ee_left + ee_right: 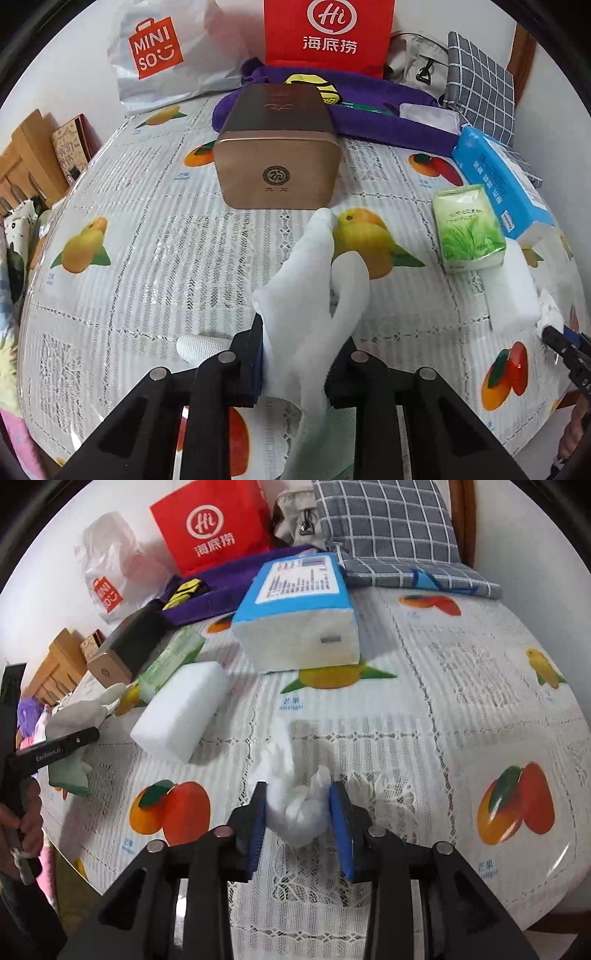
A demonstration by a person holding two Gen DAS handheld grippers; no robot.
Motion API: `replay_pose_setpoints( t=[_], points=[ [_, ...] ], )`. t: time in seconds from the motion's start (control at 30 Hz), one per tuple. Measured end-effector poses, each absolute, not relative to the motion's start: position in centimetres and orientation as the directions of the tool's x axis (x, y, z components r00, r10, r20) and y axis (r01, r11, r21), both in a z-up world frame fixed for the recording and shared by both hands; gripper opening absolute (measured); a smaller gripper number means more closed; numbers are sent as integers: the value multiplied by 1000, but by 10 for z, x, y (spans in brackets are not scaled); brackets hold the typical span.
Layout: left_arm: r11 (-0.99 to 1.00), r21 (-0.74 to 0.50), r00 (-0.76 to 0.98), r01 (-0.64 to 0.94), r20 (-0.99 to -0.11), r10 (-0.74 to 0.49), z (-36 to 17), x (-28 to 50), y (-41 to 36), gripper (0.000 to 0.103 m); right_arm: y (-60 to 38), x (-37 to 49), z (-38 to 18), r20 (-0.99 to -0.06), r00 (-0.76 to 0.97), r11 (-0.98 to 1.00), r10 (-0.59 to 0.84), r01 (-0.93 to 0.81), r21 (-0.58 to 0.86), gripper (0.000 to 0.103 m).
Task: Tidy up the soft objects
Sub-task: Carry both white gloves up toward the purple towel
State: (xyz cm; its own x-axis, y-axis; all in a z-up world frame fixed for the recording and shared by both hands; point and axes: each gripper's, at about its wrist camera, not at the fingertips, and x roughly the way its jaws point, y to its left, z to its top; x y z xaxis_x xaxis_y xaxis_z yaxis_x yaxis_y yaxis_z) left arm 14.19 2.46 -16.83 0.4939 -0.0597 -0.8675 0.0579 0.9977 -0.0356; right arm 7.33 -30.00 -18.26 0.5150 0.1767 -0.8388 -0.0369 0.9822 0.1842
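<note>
My left gripper [299, 343] is shut on a white glove [314, 280] and holds it above the table; the glove's fingers point toward the bronze tin box [277, 162]. The glove also shows in the right wrist view [79, 716]. My right gripper [297, 808] is shut on a crumpled white tissue wad [299, 812] just above the fruit-print tablecloth [443, 701]. A white sponge block [181, 712], a green tissue pack [467, 229] and a blue tissue pack [299, 616] lie on the table.
A red Hi bag [328, 33], a Miniso bag [159, 55], a purple cloth [369, 107] and a grey checked cushion [388, 528] line the back. A wooden chair [26, 158] stands at the left edge.
</note>
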Motion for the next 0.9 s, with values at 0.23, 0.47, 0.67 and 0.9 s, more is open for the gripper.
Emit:
replay_pose_setpoints(
  t=[0.23,0.47,0.67,0.9],
  points=[
    [990,-104,480,90,-867,-135,-159,138,23,21,-304,71,-180,-827,529,978,192,-30,208,27],
    [989,-94,527,110,-839,-138,-128,137,20,20,-305,71,-152,-799,564,974,209,-50,219,27],
    [989,-99,560,110,-816,-144,-103,144,21,20,-300,80,-120,-764,609,975,212,-73,212,27],
    [987,-104,596,126,-787,-159,-77,157,16,20,-292,100,-85,-733,650,979,200,-96,182,27]
  ],
)
